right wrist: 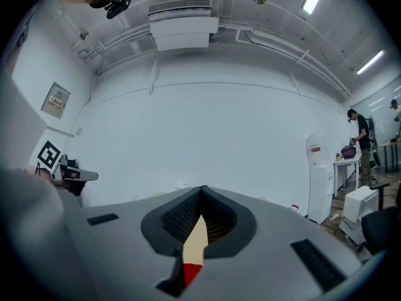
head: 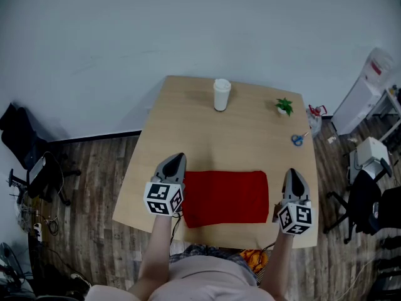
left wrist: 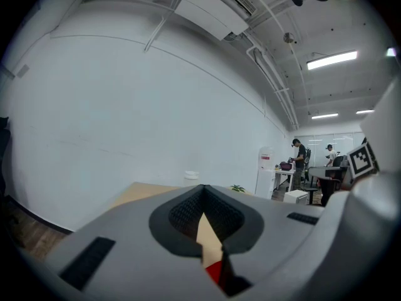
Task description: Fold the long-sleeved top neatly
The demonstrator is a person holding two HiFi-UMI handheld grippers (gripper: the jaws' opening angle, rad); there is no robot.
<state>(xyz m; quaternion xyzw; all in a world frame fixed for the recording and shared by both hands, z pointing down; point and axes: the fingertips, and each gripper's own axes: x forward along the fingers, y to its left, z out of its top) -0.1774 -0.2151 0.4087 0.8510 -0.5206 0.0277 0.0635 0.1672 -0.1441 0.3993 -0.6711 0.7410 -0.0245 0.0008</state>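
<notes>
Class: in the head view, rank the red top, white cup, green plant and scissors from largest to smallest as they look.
1. red top
2. white cup
3. green plant and scissors: about alike, not ranked

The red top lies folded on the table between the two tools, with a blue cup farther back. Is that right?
Not quite. The cup is white, not blue, as the head view shows. The rest holds: the red top lies folded on the table between the left tool and the right tool, with the cup farther back.
</notes>
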